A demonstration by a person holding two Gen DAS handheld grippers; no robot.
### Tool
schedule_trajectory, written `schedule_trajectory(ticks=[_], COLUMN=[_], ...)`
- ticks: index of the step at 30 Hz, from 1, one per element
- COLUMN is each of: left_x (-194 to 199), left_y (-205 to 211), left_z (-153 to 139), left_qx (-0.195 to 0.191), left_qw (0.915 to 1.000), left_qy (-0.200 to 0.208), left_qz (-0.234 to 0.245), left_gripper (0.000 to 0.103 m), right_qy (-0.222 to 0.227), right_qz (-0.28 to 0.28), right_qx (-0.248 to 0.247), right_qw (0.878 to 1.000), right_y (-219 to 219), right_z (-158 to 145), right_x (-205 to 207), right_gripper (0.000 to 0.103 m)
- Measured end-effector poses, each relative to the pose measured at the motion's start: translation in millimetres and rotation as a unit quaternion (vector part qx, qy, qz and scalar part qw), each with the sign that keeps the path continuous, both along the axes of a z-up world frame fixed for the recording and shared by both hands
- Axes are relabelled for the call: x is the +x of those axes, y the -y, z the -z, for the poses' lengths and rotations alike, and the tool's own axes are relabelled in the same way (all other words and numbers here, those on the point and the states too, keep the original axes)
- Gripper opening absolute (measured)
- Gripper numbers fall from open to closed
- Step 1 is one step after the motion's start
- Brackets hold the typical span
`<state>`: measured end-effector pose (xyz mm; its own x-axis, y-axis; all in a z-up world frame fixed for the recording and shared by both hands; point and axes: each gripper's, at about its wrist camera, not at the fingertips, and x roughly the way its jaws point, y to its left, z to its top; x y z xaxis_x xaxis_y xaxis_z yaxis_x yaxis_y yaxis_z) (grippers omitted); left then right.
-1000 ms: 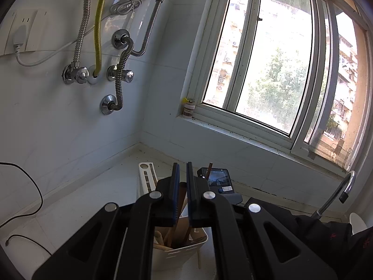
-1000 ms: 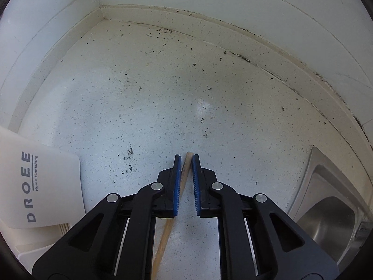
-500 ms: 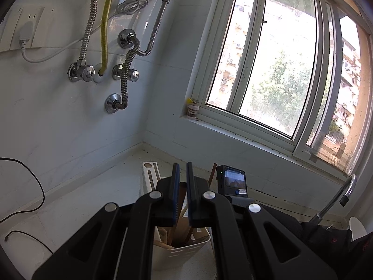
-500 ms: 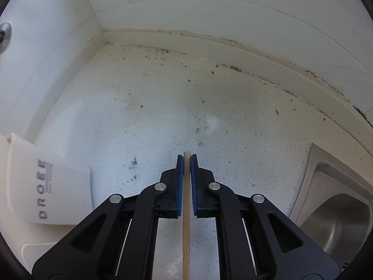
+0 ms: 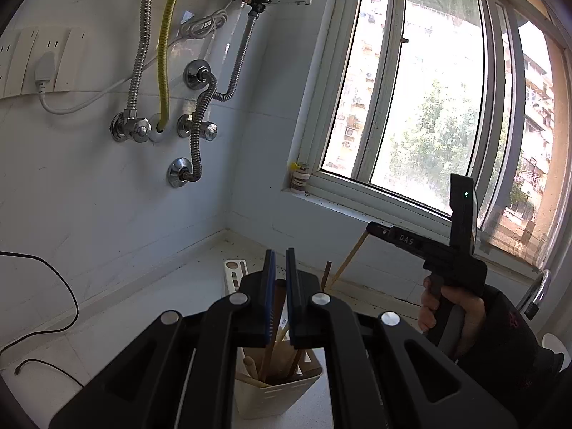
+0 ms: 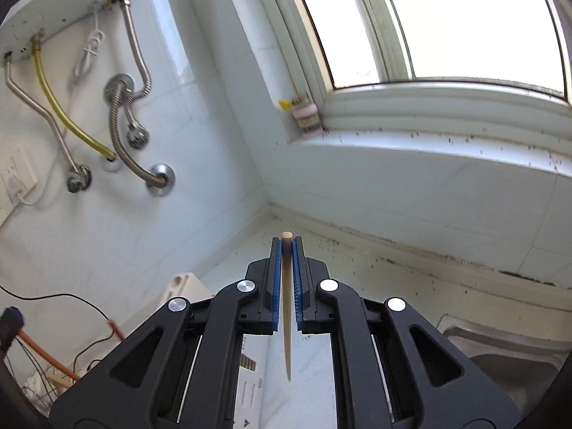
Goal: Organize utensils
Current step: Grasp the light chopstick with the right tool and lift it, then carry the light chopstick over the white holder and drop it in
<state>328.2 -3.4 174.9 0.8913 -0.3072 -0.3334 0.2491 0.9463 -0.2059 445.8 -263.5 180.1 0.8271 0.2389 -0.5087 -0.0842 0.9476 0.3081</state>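
Observation:
My right gripper (image 6: 286, 241) is shut on a pale wooden chopstick (image 6: 287, 339), which hangs down between the blue pads, well above the counter. In the left wrist view the right gripper (image 5: 370, 228) is held up by a hand (image 5: 447, 311) at the right. There the chopstick (image 5: 348, 257) slants down to the left. My left gripper (image 5: 280, 261) is shut and hovers over a white utensil holder (image 5: 279, 389) with several wooden utensils in it. A brown stick from the holder shows through the gap between its jaws. I cannot tell whether the left gripper grips that stick.
A steel sink (image 6: 500, 350) lies at the right, with a faucet (image 5: 536, 286) over it. Metal hoses and valves (image 5: 195, 132) run along the wall. Black cables (image 5: 53, 286) trail on the speckled counter (image 6: 393, 286) at the left. A small bottle (image 5: 299, 178) stands on the window sill.
The right gripper shut on the chopstick lying on the counter, then lifted it high and tilted up toward the wall corner. The left gripper stayed over the holder.

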Motion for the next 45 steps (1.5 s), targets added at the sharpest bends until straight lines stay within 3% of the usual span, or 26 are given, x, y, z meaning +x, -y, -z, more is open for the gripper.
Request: schedule_trajectory(ticks=[10, 20, 34, 45], left_x=[-6, -10, -4, -3], left_y=[6, 3, 2, 1], left_z=[-10, -9, 1, 18], left_qx=[0.017, 0.011, 0.002, -0.006], left_qw=[0.9997, 0.9996, 0.9999, 0.9999], left_qy=[0.016, 0.017, 0.006, -0.013], left_qz=[-0.011, -0.018, -0.011, 0.000], left_gripper=[0.005, 0.005, 0.005, 0.005], right_qy=[0.157, 0.202, 0.169, 0.136], right_qz=[-0.030, -0.070, -0.122, -0.158], right_qx=[-0.047, -0.029, -0.001, -0.019], right_qw=[0.986, 0.976, 0.978, 0.978], right_y=[-16, -28, -45, -70], right_z=[-108, -150, -135, -94], right_x=[-70, -112, -117, -106], right_gripper=[0.006, 0.006, 0.006, 0.006])
